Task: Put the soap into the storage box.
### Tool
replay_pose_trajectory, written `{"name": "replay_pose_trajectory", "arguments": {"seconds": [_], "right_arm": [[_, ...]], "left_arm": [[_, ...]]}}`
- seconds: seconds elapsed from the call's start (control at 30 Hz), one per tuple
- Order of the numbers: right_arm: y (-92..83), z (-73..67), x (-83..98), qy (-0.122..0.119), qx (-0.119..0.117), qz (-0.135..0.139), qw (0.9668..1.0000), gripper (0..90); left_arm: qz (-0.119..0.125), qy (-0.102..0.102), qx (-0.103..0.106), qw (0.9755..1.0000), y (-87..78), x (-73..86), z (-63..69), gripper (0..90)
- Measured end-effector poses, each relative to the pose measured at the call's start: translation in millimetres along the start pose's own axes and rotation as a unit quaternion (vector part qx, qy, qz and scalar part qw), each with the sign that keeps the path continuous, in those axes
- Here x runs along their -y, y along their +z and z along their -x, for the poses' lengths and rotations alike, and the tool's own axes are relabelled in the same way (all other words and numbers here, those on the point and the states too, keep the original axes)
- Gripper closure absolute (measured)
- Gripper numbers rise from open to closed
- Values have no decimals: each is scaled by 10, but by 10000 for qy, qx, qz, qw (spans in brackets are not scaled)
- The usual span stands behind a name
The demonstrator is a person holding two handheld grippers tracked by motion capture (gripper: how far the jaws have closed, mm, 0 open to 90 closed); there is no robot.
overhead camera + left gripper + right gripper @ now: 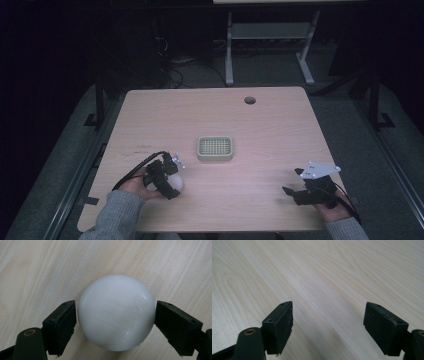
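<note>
A: Where was the ball (116, 315)?
B: On the table (270, 120), near its front left corner, between the left gripper's (172, 177) jaws.
A: And the tray (215, 148)?
B: At the middle, behind the ball and to its right.

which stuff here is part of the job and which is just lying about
In the job: white ball, between the jaws of the left gripper; table it rests on.
Lying about: square grid tray mid-table; right gripper, open over bare wood.

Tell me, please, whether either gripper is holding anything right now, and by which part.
The left gripper straddles the white ball at its widest part, a pad at each side; whether they press it cannot be told. The right gripper is open over bare table.
</note>
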State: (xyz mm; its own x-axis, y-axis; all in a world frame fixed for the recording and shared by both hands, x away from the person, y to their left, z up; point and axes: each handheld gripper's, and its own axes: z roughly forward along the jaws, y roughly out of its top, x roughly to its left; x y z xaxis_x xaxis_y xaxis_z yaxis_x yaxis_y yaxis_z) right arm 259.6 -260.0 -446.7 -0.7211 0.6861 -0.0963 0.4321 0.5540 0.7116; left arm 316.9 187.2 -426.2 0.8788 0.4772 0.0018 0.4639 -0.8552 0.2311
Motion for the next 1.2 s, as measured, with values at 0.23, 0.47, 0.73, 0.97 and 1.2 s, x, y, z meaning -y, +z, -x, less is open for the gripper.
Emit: {"name": "replay_pose_trajectory", "arguments": {"seconds": [0.23, 0.47, 0.73, 0.97, 1.2], "right_arm": [[-4, 4, 0, -8, -1, 4, 10000, 232], [-10, 3, -2, -2, 3, 7, 10000, 232], [-15, 7, 0, -5, 17, 10, 10000, 231], [-17, 8, 0, -4, 30, 23, 10000, 232], [-21, 15, 4, 12, 23, 32, 10000, 231]], "left_arm": [[-43, 20, -13, 10000, 25, -3, -8, 198], [-113, 20, 14, 9999, 58, -26, -10, 200], [-151, 18, 48, 9999, 94, -34, -11, 221], [-148, 16, 40, 9999, 93, -33, -9, 227], [-160, 49, 0, 9999, 89, -36, 3, 232]]}}
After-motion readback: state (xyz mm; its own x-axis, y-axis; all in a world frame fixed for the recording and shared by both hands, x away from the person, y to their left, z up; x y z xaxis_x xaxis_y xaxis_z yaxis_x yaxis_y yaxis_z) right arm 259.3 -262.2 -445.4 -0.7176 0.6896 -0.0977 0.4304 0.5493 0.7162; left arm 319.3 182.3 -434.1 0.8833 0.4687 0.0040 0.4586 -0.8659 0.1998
